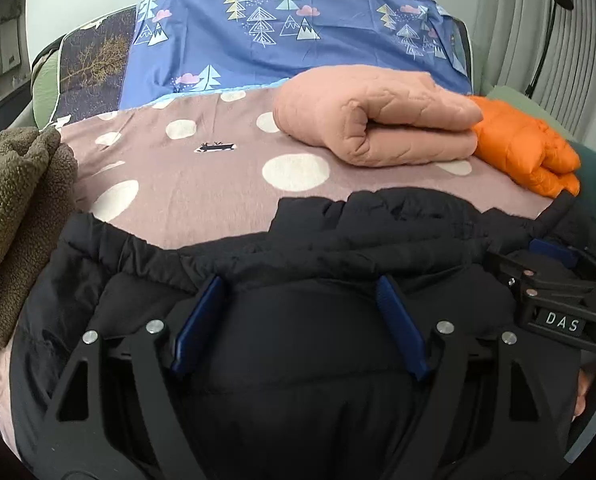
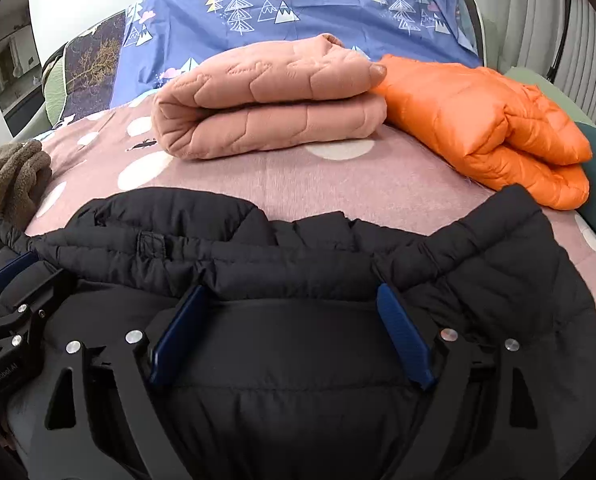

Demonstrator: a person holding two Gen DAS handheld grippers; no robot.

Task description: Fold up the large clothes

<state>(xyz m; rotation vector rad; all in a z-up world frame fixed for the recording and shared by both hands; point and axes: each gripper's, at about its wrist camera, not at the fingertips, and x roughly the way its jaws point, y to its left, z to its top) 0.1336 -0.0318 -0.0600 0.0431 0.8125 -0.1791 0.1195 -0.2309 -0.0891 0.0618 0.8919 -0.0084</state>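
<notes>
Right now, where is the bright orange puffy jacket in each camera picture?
Left wrist view: the orange jacket sits far right, small, beyond the black jacket.
Right wrist view: the orange jacket is upper right, bigger.
Shared landmark: the folded pink quilt lies just left of it, touching.

Both wrist cams sit close over the black jacket [image 1: 298,360], angled down across the bed [image 1: 202,196] toward the blue sheet [image 1: 298,40]. I see each tool in the other's view; both share the pink quilt [image 2: 270,108].
</notes>
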